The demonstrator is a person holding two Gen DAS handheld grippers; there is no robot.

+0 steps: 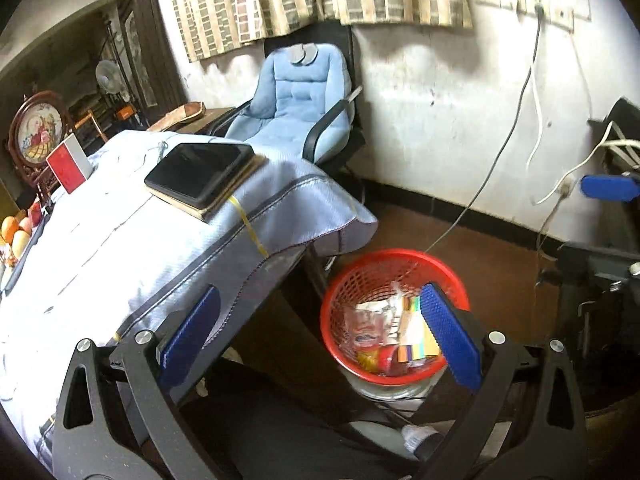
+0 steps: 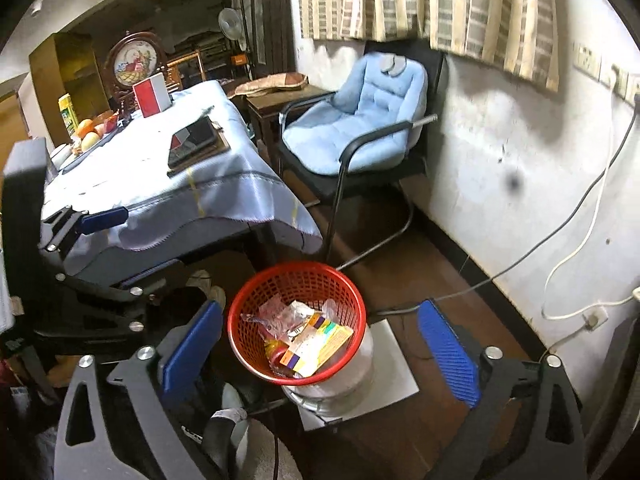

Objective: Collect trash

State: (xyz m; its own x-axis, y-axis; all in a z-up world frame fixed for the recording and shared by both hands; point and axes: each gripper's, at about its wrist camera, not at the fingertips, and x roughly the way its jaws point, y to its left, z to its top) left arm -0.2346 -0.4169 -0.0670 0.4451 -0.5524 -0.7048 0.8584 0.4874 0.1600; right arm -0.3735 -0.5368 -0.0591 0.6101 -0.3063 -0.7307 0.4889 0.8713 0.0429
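Wrappers, cartons (image 2: 316, 340) fill red basket (image 2: 248, 344); printing unreadable; right gripper (image 2: 320, 344) agape.

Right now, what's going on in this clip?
A person is collecting trash with a handheld gripper in each hand. Both the left gripper and right gripper are open and empty, above a red mesh basket on the floor beside the cloth-covered table. The basket already holds wrappers and a colourful box. On the table there remain a dark tablet on a book, a red-and-white box and some fruit; no loose trash shows there.
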